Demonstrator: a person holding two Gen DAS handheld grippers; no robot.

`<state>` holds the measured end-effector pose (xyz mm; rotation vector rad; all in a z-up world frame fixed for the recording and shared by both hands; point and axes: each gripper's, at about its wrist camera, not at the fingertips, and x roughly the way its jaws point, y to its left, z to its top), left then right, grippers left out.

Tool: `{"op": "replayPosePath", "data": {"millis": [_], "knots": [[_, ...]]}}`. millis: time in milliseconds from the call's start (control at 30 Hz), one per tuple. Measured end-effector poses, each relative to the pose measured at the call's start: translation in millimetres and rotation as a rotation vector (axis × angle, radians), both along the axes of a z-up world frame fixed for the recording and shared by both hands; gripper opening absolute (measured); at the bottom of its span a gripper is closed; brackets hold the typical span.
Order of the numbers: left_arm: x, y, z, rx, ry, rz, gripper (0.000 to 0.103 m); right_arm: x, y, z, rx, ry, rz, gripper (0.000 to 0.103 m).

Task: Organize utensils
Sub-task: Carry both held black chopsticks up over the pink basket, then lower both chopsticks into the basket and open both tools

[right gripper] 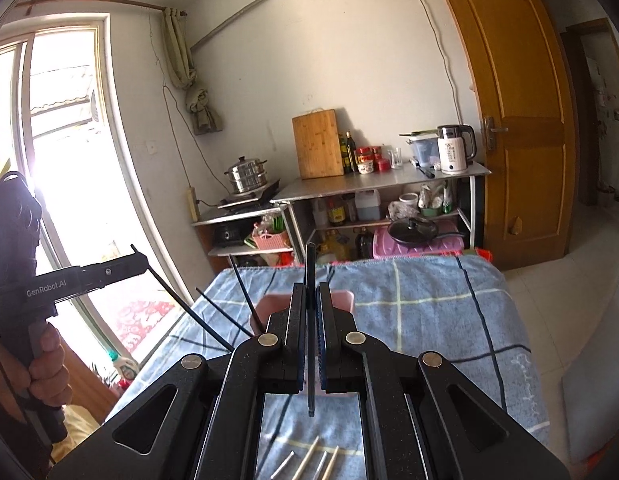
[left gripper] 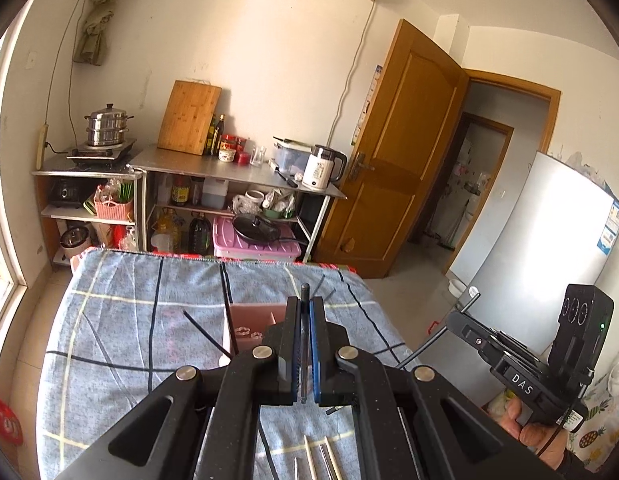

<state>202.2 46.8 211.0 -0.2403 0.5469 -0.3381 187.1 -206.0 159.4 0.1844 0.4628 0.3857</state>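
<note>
A table draped in a blue plaid cloth (left gripper: 121, 320) fills the foreground. Toward the middle of it stands a pink utensil holder (left gripper: 251, 322) with dark chopsticks (left gripper: 205, 334) leaning out of it. Near the table's front edge lie several pale and metal chopsticks (right gripper: 309, 460). The left gripper (left gripper: 305, 312) is pressed together, pinching one dark chopstick (left gripper: 305, 292) above the cloth. The right gripper (right gripper: 311, 300) likewise pinches a dark chopstick (right gripper: 310, 264), held upright.

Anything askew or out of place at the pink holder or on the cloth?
Yes: the black chopsticks in the pink holder splay at different angles instead of standing together. Several pale chopsticks lie loose on the cloth. No spill or damage shows.
</note>
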Motion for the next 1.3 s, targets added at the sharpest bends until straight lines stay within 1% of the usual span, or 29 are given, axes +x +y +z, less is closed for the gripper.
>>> {"op": "replayPosePath", "data": {"millis": [133, 267, 400, 533, 800, 1067, 1233, 1300], "knots": [[12.3, 12.4, 14.7, -0.008, -0.017, 0.024, 0.003, 11.9, 6.5, 14.3, 0.017, -0.024, 0.001, 0.004], [28.1, 19.8, 21.6, -0.002, -0.021, 0.045, 0.003, 25.2, 13.3, 22.6, 0.041, -0.040, 0.001, 0.004], [43.4, 27.0, 19.9, -0.008, -0.016, 0.059, 0.003, 38.6, 22.3, 24.0, 0.059, -0.044, 0.002, 0.004], [57.3, 32.3, 9.5, -0.016, 0.008, 0.067, 0.003, 52.8, 32.3, 20.5, 0.056, -0.041, 0.005, 0.004], [85.7, 38.3, -27.2, -0.051, 0.074, 0.067, 0.003, 77.7, 43.9, -11.8, 0.083, 0.027, 0.010, 0.004], [105.7, 36.9, -63.3, -0.071, 0.135, 0.049, 0.004, 91.1, 48.6, -49.4, 0.108, 0.113, 0.008, 0.004], [112.6, 32.8, -84.4, -0.050, 0.178, 0.044, 0.004, 96.2, 51.9, -69.6, 0.091, 0.164, 0.015, 0.004], [114.2, 32.6, -89.1, -0.039, 0.182, 0.050, 0.004, 98.3, 52.7, -74.4, 0.088, 0.181, 0.021, 0.005]]}}
